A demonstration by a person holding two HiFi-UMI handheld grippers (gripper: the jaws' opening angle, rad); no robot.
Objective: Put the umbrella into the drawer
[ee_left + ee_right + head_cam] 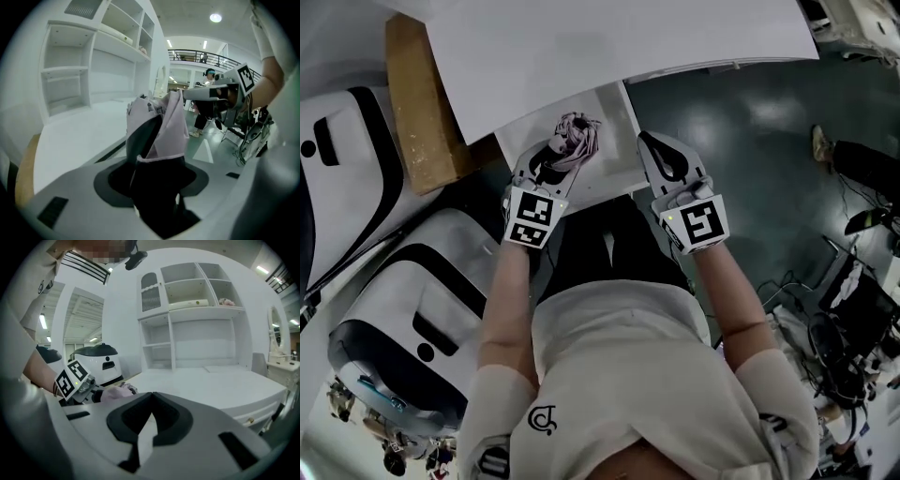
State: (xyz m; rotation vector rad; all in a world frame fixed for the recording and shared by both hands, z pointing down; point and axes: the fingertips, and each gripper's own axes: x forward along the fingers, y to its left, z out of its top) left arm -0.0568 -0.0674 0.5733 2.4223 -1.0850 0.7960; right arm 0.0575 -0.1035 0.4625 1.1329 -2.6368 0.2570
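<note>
The folded pale-pink umbrella (574,137) is held in my left gripper (551,161), which is shut on it; its fabric bunches past the fingertips. It hangs over the open white drawer (616,111) under the white desk top (628,37). In the left gripper view the umbrella (165,123) stands up between the dark fingers (143,137) and hides the far one. My right gripper (658,150) sits over the drawer's right edge, shut with nothing in it; its tips (151,395) meet. From there the umbrella (115,392) shows low at the left.
Two white rounded machines (398,314) stand at the left, beside a brown wooden panel (417,103). White shelving (187,310) rises behind the desk. Cables and gear (853,300) lie on the dark floor at the right. Someone stands further off (206,108).
</note>
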